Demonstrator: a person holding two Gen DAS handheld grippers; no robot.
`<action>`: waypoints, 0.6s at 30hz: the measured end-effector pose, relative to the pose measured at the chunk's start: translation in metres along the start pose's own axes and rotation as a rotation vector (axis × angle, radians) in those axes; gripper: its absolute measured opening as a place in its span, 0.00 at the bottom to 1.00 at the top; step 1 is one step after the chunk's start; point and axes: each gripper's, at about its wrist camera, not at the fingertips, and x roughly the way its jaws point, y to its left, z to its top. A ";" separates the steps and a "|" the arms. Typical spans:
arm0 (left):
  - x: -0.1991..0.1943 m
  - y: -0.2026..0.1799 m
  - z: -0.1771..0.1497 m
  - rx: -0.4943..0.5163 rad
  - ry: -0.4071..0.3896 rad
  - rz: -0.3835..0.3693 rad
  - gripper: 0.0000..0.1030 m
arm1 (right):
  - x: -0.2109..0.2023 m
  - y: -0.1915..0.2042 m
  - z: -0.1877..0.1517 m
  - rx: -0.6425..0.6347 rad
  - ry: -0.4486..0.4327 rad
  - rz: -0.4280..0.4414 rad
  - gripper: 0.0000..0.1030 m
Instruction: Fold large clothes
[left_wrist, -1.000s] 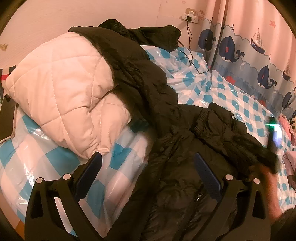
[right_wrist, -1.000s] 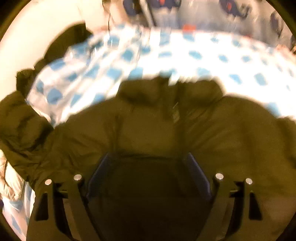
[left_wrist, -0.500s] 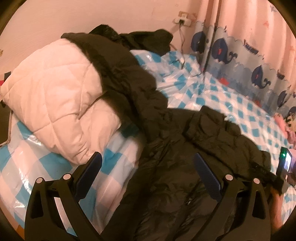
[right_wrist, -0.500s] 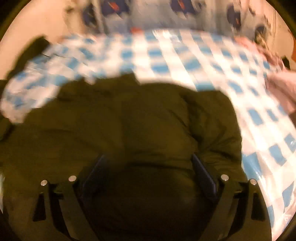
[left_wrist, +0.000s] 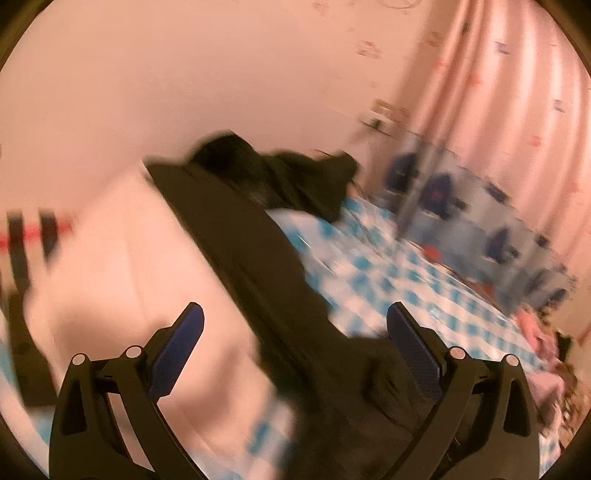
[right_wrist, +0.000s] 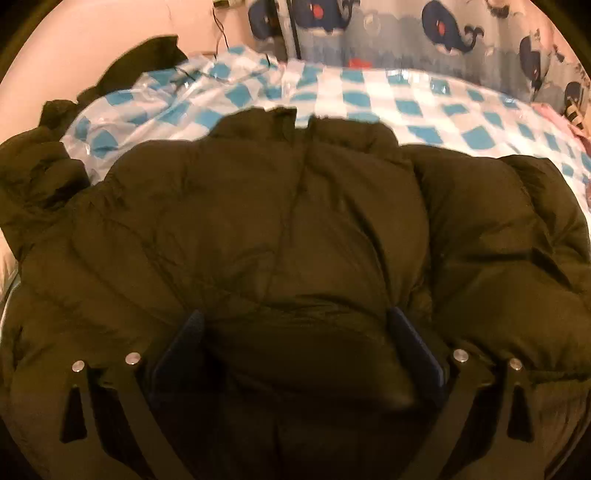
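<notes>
Right wrist view: our right gripper (right_wrist: 293, 343) spreads wide over the dark puffer jacket (right_wrist: 295, 221), which we judge still unfolded.

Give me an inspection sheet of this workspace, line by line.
Surface: bed under a glossy blue-and-white checked cover.
Job's things: dark puffer jacket spread front-up, collar far.
Clutter: white quilted coat; second dark garment against the wall.
Grippers: left gripper open, empty, blurred; right gripper jaws just opening, wide over the jacket, not pinching.
Cables: thin black cable down the wall.
Surroundings: whale-print curtain, pink wall.
</notes>
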 end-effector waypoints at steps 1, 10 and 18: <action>0.010 0.005 0.020 0.015 0.010 0.020 0.93 | -0.002 0.000 -0.002 0.001 -0.012 0.002 0.93; 0.098 0.097 0.109 -0.283 0.169 -0.026 0.93 | -0.008 -0.011 -0.014 0.036 -0.057 0.053 0.93; 0.136 0.127 0.106 -0.359 0.211 -0.048 0.93 | -0.010 -0.013 -0.016 0.052 -0.075 0.078 0.93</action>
